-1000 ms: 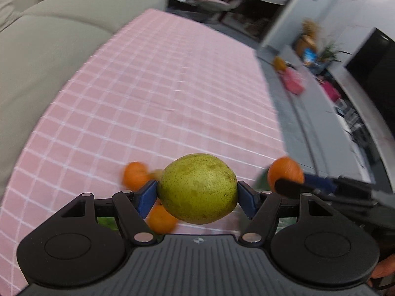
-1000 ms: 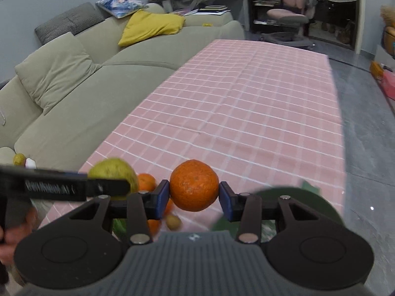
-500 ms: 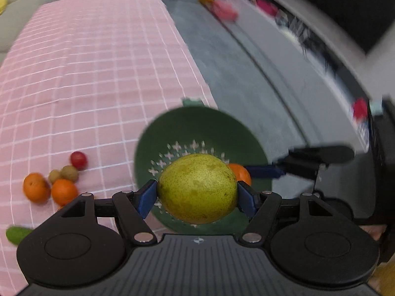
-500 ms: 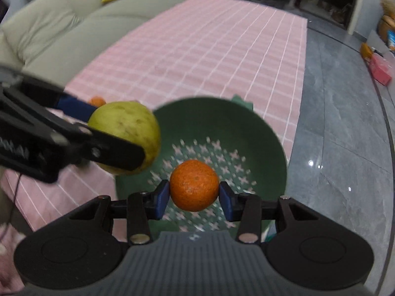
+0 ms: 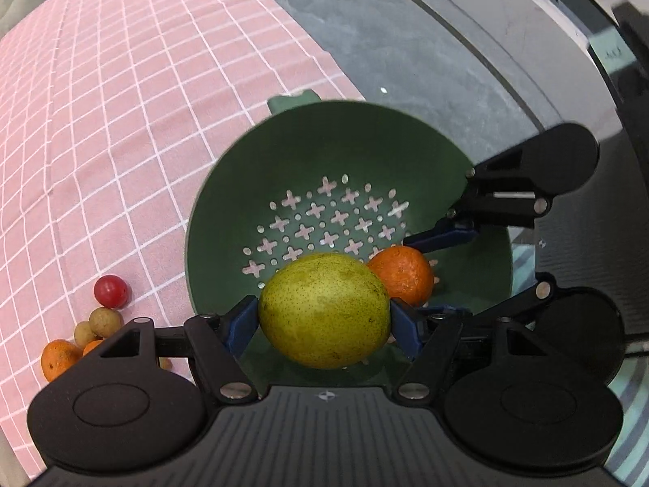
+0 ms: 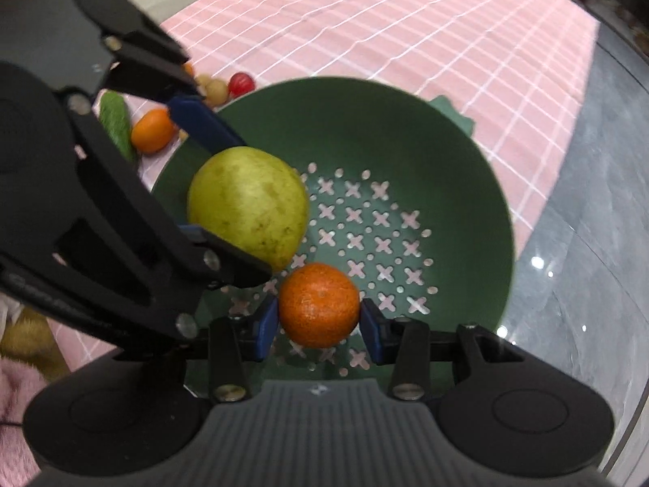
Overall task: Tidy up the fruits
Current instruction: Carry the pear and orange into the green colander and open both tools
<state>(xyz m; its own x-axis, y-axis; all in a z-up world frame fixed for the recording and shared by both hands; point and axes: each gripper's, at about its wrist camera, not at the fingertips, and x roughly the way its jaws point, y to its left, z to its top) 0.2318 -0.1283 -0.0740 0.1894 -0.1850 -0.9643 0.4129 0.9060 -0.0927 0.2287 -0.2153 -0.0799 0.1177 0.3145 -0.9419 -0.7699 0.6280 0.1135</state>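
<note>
My left gripper (image 5: 324, 316) is shut on a yellow-green pear (image 5: 324, 310), hanging over the near part of a dark green colander (image 5: 227, 203). My right gripper (image 6: 319, 326) is shut on an orange (image 6: 319, 304) and also hangs inside the colander (image 6: 466, 154), just beside the pear (image 6: 247, 205). In the left wrist view the orange (image 5: 403, 274) shows behind the pear, with the right gripper (image 5: 430, 272) reaching in from the right. The colander's perforated bottom is bare.
The colander stands at the edge of a pink checked tablecloth (image 5: 101, 121), by grey floor (image 5: 426, 52). Left of it lie a red fruit (image 5: 110, 291), small tan fruits (image 5: 104, 322), oranges (image 5: 59, 359) and a green vegetable (image 6: 115, 126).
Both grippers have tipped downward and travelled from over the loose fruit to above the colander, carrying the pear and the orange. The colander now fills both views.
</note>
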